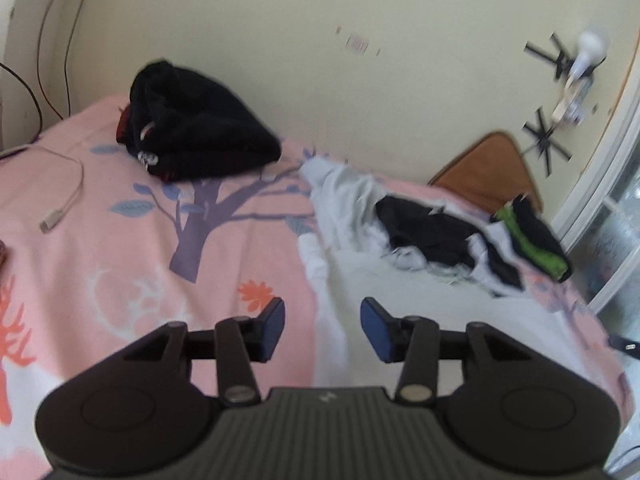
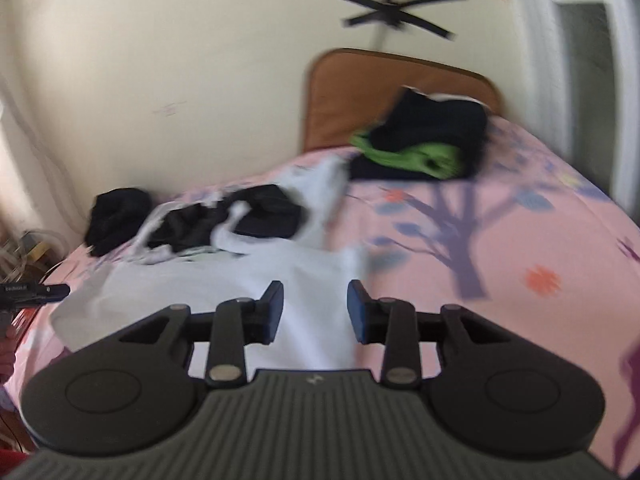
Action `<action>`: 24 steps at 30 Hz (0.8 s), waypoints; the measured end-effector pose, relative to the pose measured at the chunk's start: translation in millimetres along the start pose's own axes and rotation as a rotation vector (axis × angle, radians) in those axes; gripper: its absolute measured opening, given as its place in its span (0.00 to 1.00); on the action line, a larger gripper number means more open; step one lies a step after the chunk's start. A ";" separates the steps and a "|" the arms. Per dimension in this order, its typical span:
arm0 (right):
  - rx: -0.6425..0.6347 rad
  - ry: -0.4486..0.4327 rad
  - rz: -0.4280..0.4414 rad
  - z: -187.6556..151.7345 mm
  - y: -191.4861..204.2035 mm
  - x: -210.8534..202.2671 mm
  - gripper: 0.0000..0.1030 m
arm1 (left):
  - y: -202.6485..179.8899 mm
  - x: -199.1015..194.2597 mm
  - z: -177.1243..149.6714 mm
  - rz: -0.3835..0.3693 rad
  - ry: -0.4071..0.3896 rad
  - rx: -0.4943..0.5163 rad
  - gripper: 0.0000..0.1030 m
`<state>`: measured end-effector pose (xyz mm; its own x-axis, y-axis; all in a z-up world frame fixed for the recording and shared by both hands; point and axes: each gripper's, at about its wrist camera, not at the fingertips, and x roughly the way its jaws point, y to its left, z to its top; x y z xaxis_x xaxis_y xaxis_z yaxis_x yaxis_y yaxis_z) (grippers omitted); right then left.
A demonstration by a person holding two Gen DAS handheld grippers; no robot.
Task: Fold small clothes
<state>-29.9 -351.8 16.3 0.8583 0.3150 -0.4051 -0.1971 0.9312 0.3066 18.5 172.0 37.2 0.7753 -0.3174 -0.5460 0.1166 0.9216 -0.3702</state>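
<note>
In the left wrist view the left gripper [image 1: 322,330] sat in the lower middle of the frame with its blue pads [image 1: 274,330] apart and nothing between them. Under and beyond the gap lay the white garment [image 1: 360,276], spread over the pink bedsheet [image 1: 120,248]; its left edge ran up the frame just by the left pad, so the right pad hung over white cloth and the left pad over pink sheet. Whether the pads touched the cloth could not be told. Further up and right, a heap of black and white clothes [image 1: 436,236] rested on the garment's far part, with a black and green piece [image 1: 536,244] just right of it. A black bundle [image 1: 196,136] sat at upper left against the wall, well apart from the fingers.

In the right wrist view, which was blurred, the right gripper [image 2: 315,312] also had its fingers apart, empty. The white garment [image 2: 248,280] lay beneath them and stretched left and upward; its right edge passed just by the right pad [image 2: 357,316]. The black and white heap [image 2: 224,220] lay above left, the black and green piece [image 2: 424,148] at upper right near the brown cushion [image 2: 360,92].
</note>
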 end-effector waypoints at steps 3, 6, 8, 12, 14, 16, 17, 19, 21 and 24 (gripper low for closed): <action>-0.040 0.037 0.099 1.9 20.7 30.4 0.37 | -17.0 -8.8 -2.1 -0.071 -0.026 0.008 0.39; -0.072 0.071 0.164 -0.9 41.1 65.0 0.38 | -41.0 -8.2 -13.0 -0.125 -0.030 0.074 0.39; -0.078 0.088 0.197 -5.3 49.4 85.2 0.38 | -52.3 -4.0 -24.5 -0.132 -0.006 0.127 0.38; -0.054 0.107 0.206 -15.9 39.7 107.4 0.38 | -42.4 -5.7 -44.7 -0.029 0.039 0.133 0.38; -0.045 0.084 0.224 -18.6 30.2 104.7 0.38 | -26.7 -20.9 -49.7 -0.005 0.014 0.094 0.39; 0.014 0.082 0.244 -18.7 21.4 104.1 0.38 | -15.5 -36.4 -52.8 0.025 -0.017 0.079 0.41; 0.031 0.080 0.251 -18.1 18.9 104.2 0.38 | -13.0 -41.7 -55.1 0.040 -0.028 0.087 0.42; 0.039 0.079 0.255 -17.8 18.3 104.3 0.38 | -9.4 -45.3 -57.8 0.053 -0.022 0.100 0.42; 0.032 0.077 0.251 -18.9 20.4 104.8 0.39 | -7.9 -40.3 -60.1 0.056 0.003 0.103 0.42; 0.024 0.074 0.244 -20.3 22.2 104.6 0.39 | -6.0 -28.3 -62.7 0.065 0.031 0.119 0.41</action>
<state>45.8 -294.4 -36.7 0.7495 0.5433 -0.3783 -0.3821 0.8216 0.4230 -43.1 161.4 7.8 0.7641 -0.2614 -0.5898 0.1412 0.9598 -0.2424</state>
